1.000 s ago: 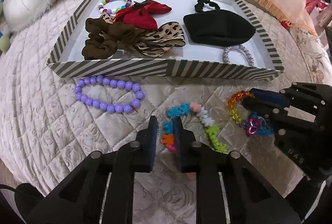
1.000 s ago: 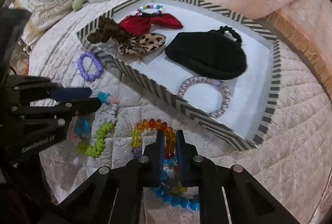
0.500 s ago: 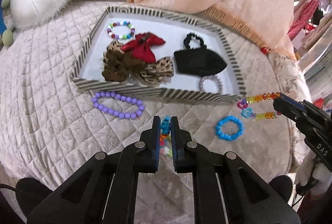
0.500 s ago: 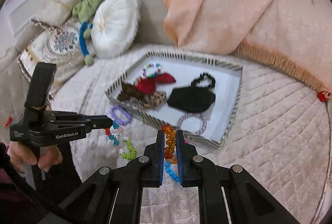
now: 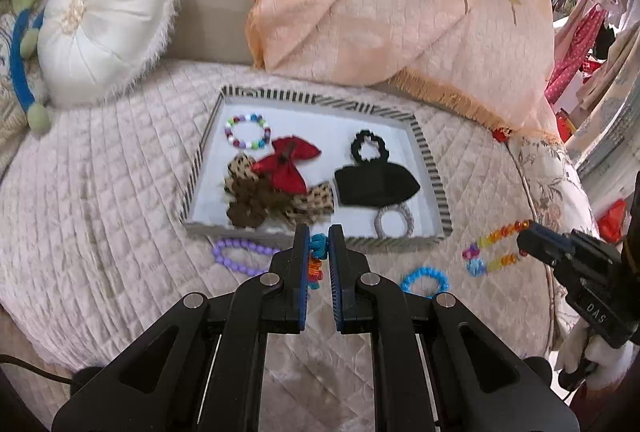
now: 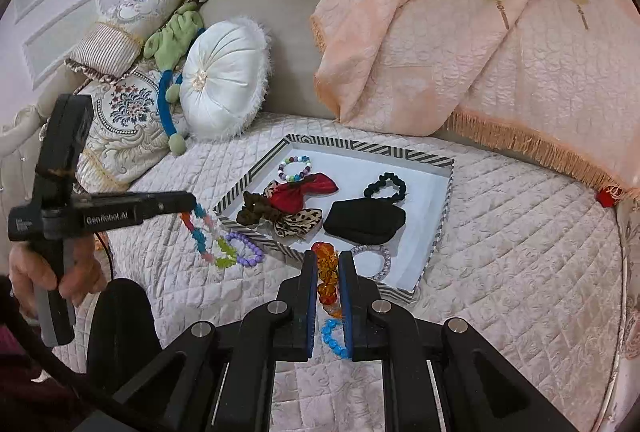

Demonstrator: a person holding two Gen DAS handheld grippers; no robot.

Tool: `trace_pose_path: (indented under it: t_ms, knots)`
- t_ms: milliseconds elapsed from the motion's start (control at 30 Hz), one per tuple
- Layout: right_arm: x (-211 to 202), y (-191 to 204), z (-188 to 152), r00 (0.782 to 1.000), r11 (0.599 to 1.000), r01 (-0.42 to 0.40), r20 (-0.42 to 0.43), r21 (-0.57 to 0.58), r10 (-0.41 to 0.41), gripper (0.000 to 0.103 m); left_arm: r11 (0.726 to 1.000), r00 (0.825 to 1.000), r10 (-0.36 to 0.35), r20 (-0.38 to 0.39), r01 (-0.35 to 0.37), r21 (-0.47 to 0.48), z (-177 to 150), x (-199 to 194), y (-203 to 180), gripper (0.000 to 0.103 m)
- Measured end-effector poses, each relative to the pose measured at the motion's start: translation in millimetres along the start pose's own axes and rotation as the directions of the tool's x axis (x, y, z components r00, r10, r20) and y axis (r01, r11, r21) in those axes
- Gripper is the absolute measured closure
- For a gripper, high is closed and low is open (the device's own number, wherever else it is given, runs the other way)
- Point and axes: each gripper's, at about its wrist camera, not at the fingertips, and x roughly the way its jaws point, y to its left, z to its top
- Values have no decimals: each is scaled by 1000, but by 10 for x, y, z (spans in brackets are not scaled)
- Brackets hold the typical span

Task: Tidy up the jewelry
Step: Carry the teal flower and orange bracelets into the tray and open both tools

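Note:
My left gripper (image 5: 319, 232) is shut on a multicoloured flower-bead bracelet (image 5: 315, 255) and holds it in the air in front of the striped tray (image 5: 196, 168); the bracelet hangs from it in the right wrist view (image 6: 204, 232). My right gripper (image 6: 325, 258) is shut on an orange and yellow bead bracelet (image 6: 326, 272), also lifted; it dangles to the right in the left wrist view (image 5: 494, 248). A purple bead bracelet (image 5: 236, 256) and a blue bracelet (image 5: 425, 279) lie on the quilt before the tray.
The tray holds a multicoloured bead bracelet (image 5: 247, 132), red bow (image 5: 286, 166), leopard and brown scrunchies (image 5: 260, 204), black pouch (image 5: 374, 186), black scrunchie (image 5: 369, 148) and grey hair tie (image 5: 394, 222). A white round cushion (image 5: 96, 20) and a peach blanket (image 5: 400, 0) lie behind.
Both grippers closed on their bracelets, lifted them off the quilt and rose and pulled back from the tray. The blue bracelet stayed on the quilt.

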Motion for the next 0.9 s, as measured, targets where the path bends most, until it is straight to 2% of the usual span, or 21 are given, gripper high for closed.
trace_pose_path:
  t_ms: [433,900]
  knots:
    - [201,-156,187,1000,1000,2,-14,20,-1,93,997,998,53,29,-54,45,418,184,-131,95]
    - [650,-362,605,999,999,14,-34,32,-12,93,993,995,102,5,-102,57,956,723,-138,95]
